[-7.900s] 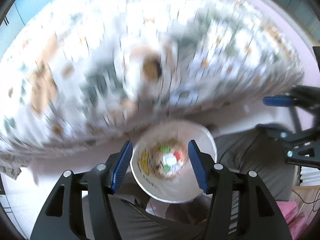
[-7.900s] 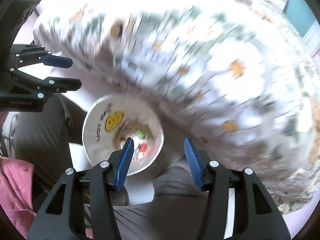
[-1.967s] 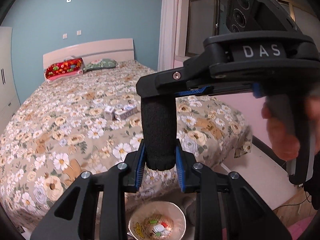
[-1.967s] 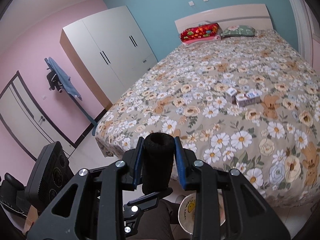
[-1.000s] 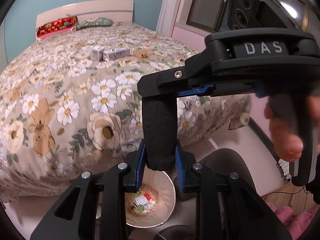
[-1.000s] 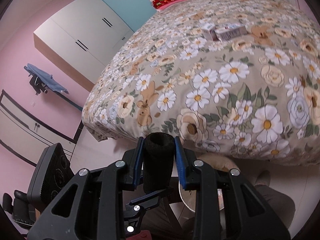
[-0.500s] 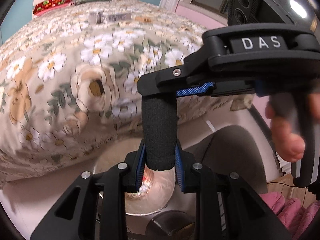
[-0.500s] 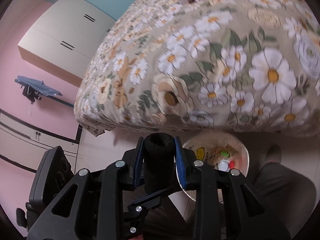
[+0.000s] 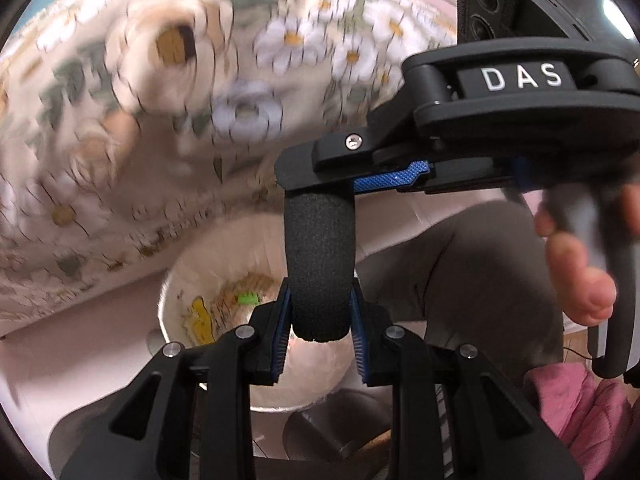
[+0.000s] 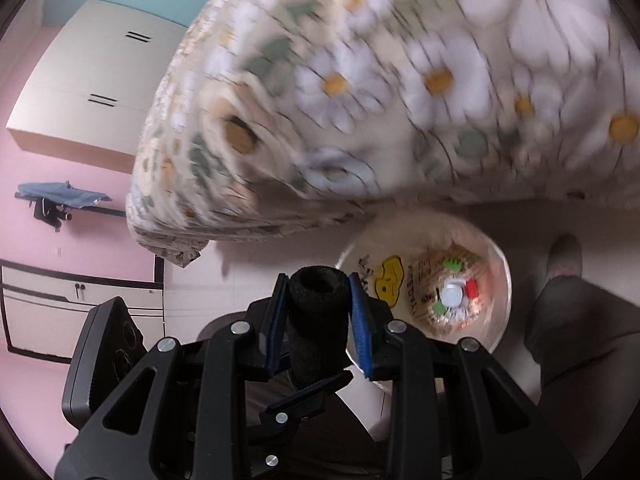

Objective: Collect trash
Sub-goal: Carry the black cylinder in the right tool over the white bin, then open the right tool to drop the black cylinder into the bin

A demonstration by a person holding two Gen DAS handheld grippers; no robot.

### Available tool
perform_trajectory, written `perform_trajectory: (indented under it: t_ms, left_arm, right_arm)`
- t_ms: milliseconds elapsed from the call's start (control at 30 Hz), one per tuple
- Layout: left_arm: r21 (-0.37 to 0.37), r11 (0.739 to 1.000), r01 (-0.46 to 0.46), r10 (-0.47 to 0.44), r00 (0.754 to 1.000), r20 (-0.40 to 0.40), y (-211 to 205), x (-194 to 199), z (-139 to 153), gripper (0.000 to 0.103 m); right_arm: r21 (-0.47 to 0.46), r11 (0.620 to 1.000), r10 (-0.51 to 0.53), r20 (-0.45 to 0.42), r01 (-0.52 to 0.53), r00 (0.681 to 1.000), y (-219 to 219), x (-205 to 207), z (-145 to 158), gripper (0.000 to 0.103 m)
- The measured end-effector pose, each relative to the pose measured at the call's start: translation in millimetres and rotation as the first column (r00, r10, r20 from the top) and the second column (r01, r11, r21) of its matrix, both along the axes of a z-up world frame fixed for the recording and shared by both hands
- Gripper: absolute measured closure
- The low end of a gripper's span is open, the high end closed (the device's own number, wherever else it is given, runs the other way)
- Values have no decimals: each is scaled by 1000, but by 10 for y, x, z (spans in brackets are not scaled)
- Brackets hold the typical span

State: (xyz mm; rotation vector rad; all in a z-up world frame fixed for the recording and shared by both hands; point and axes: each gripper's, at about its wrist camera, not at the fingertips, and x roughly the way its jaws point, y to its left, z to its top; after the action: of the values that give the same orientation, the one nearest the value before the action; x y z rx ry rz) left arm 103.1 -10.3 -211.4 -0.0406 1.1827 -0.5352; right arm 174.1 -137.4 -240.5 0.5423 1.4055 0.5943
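Observation:
A black foam tube (image 9: 320,264) is clamped by both grippers at once. My left gripper (image 9: 318,332) is shut on its lower end, and the right gripper's body with the "DAS" label (image 9: 520,78) holds its upper end. In the right wrist view my right gripper (image 10: 318,312) is shut on the same tube (image 10: 318,312). Below, on the floor, stands a white round trash bin (image 10: 496,320) with a yellow smiley print and colourful trash (image 10: 452,296) inside. The bin also shows in the left wrist view (image 9: 180,296), partly hidden behind the tube.
The bed with a floral cover (image 10: 400,80) fills the upper part of both views, blurred. A white wardrobe (image 10: 92,84) stands against the pink wall. The person's grey trouser leg (image 9: 472,272) and foot (image 10: 564,256) are beside the bin.
Both grippers, still shut on the tube, have tilted down from the bed toward the floor. The bin is now larger and nearer below them.

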Motion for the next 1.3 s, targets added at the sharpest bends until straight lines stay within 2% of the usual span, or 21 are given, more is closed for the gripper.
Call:
perform_trajectory:
  t_ms: [233, 533, 767, 900, 1000, 1067, 1133, 1167, 1200, 1300]
  left_arm:
    - [-7, 1000, 6, -7, 993, -117, 25, 62, -413, 74]
    - [-43, 999, -2, -9, 970, -243, 61, 214, -889, 74]
    - [-87, 996, -24, -7, 938, -347, 116, 291, -1240, 74]
    - [-120, 991, -64, 7, 905, -425, 143, 336, -1431, 73]
    - [-117, 990, -78, 15, 888, -460, 151, 361, -1539, 72]
    - [-96, 990, -101, 41, 870, -491, 175, 382, -1643, 67]
    - [-40, 990, -134, 93, 845, -526, 230, 402, -1764, 41]
    - [-29, 989, -148, 110, 837, -536, 256, 407, -1796, 38]
    - [-26, 987, -160, 120, 830, -544, 281, 413, -1815, 38]
    - [-13, 988, -157, 126, 841, -526, 298, 417, -1791, 37]
  right_arm:
    - [-7, 1000, -17, -101, 16, 995, -18, -25, -514, 72]
    - [-23, 999, -50, -209, 47, 977, -53, 47, -1037, 72]
    - [-44, 997, -76, -285, 66, 955, -51, 98, -1428, 72]
    - [-54, 996, -85, -315, 72, 945, -53, 139, -1594, 72]
    - [-56, 995, -92, -330, 78, 940, -60, 156, -1709, 72]
    - [-61, 994, -102, -337, 86, 936, -68, 168, -1766, 71]
    - [-82, 993, -113, -346, 90, 931, -82, 181, -1809, 63]
    - [-97, 990, -131, -351, 103, 927, -112, 185, -1827, 50]
    - [-112, 986, -153, -350, 120, 924, -142, 179, -1845, 43]
    - [-145, 983, -159, -340, 115, 927, -162, 176, -1864, 42]
